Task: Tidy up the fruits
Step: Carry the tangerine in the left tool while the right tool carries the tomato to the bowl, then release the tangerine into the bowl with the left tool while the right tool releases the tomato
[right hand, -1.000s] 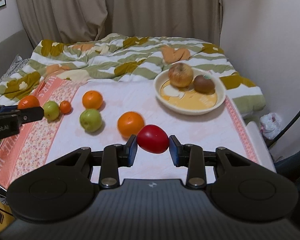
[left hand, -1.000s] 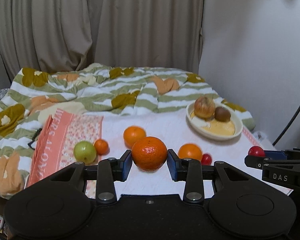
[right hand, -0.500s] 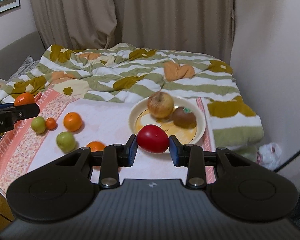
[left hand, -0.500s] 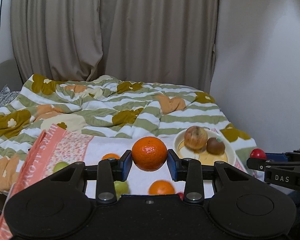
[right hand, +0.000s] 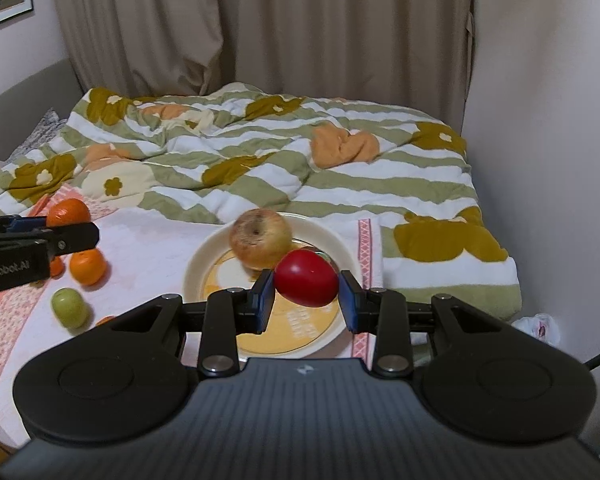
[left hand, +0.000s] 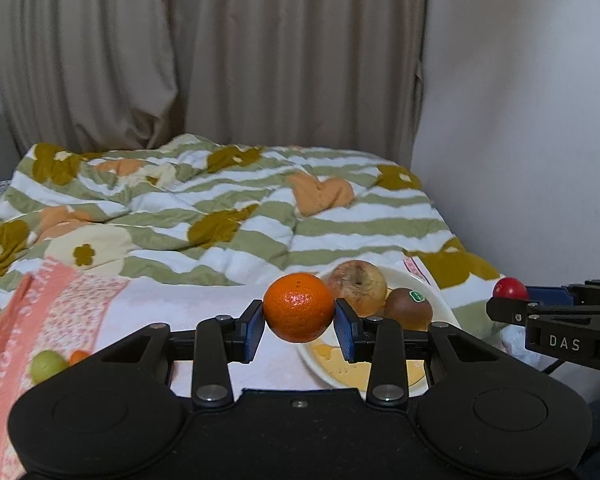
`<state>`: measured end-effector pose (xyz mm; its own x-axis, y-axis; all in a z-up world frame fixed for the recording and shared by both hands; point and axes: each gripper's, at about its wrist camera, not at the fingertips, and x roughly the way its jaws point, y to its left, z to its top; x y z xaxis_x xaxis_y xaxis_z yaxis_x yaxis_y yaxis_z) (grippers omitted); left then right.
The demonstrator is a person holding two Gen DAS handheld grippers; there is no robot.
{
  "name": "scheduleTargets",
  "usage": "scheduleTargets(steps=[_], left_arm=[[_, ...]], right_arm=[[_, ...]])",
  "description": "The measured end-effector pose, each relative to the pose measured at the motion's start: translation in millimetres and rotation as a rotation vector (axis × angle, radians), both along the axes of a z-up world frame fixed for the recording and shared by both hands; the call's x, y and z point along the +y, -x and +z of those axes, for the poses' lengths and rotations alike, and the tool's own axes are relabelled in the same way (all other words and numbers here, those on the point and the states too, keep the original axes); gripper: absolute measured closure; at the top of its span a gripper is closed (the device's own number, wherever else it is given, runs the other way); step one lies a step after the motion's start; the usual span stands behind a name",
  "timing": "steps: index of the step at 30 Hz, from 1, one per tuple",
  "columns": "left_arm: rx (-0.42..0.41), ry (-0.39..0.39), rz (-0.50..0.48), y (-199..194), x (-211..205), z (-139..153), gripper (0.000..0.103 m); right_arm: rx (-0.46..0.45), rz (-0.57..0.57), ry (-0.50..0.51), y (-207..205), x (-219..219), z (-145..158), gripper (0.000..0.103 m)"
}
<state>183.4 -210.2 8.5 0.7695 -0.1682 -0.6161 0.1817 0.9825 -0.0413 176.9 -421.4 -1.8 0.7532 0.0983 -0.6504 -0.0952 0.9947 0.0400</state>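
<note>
left gripper (left hand: 299,320) clamps mandarin (left hand: 299,307) at its widest girth, above plate (left hand: 440,300) near edge | right gripper (right hand: 307,294) pinches tomato (right hand: 306,278) over plate | mandarin light, firm; tomato smooth, soft, bruisable: gentle squeeze

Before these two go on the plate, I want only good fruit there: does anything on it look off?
Yes. The apple at the back of the plate looks past its best: dull yellowish skin with brown blotches around the stem hollow. The brown fruit beside it still bears a green sticker. Nothing is spilled or tipped.
</note>
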Motion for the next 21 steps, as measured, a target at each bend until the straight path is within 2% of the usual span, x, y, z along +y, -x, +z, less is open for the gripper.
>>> scheduleTargets(steps=[7, 15, 21], left_arm=[[0.078, -0.037, -0.09, -46, -25, -29, 0.062], [0.216, -0.113, -0.155, -95, -41, -76, 0.062], [0.252, -0.14, -0.203, -115, -48, -97, 0.062]], right_arm=[[0.049, -0.065, -0.007, -23, -13, -17, 0.053], [0.11, -0.118, -0.02, -45, -18, -37, 0.053], [0.149, -0.153, -0.032, -55, -19, -52, 0.053]])
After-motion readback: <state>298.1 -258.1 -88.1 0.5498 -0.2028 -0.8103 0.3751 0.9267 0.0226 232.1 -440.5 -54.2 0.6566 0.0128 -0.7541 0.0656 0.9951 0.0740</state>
